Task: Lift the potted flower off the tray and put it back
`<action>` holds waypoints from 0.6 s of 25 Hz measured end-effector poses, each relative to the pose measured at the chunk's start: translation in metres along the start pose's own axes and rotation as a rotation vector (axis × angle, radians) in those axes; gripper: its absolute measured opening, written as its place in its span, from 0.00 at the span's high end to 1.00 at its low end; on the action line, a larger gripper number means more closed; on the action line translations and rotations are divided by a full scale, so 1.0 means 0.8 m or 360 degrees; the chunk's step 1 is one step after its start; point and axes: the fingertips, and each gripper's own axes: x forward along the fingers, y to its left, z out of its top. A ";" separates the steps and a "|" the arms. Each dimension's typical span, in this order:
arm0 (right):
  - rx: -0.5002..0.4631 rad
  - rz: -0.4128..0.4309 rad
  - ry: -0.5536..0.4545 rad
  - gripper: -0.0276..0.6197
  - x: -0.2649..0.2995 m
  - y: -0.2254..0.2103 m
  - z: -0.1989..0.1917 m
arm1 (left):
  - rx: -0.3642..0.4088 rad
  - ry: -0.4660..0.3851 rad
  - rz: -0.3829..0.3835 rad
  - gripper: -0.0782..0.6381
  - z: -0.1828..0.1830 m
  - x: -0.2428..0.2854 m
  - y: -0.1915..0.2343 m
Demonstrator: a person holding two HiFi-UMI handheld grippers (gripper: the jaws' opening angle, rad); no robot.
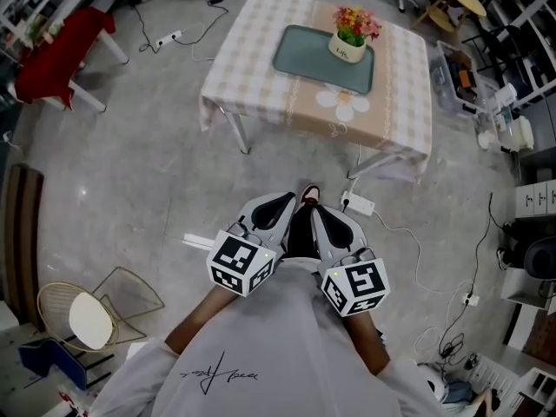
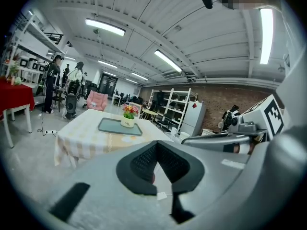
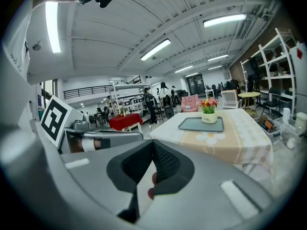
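Ceiling strip lights [image 2: 104, 27] above my jaws are flooding the hall evenly, throwing only soft shadows. Both gripper views are bending hard at their dark round edges, and my jaws are blurring up close.

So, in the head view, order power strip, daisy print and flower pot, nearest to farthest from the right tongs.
1. Power strip: floor, just beyond the right tongs.
2. Daisy print: near edge of the tablecloth.
3. Flower pot: far right corner of the tray.

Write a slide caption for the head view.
Left gripper and right gripper, jaws shut and empty, side by side short of the table; potted flower on the tray.
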 end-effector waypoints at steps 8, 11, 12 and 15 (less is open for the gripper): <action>0.0044 -0.0044 0.0038 0.95 0.039 -0.053 0.023 | -0.0055 0.0046 -0.0001 0.90 0.022 0.049 0.028; 0.0055 -0.0036 0.0036 0.95 0.059 -0.074 0.033 | -0.0057 0.0044 -0.0008 0.90 0.033 0.075 0.041; 0.0055 -0.0031 0.0035 0.95 0.065 -0.081 0.037 | -0.0059 0.0044 -0.0010 0.90 0.037 0.083 0.045; 0.0048 -0.0026 0.0032 0.95 0.082 -0.102 0.052 | -0.0060 0.0046 -0.0011 0.90 0.051 0.108 0.056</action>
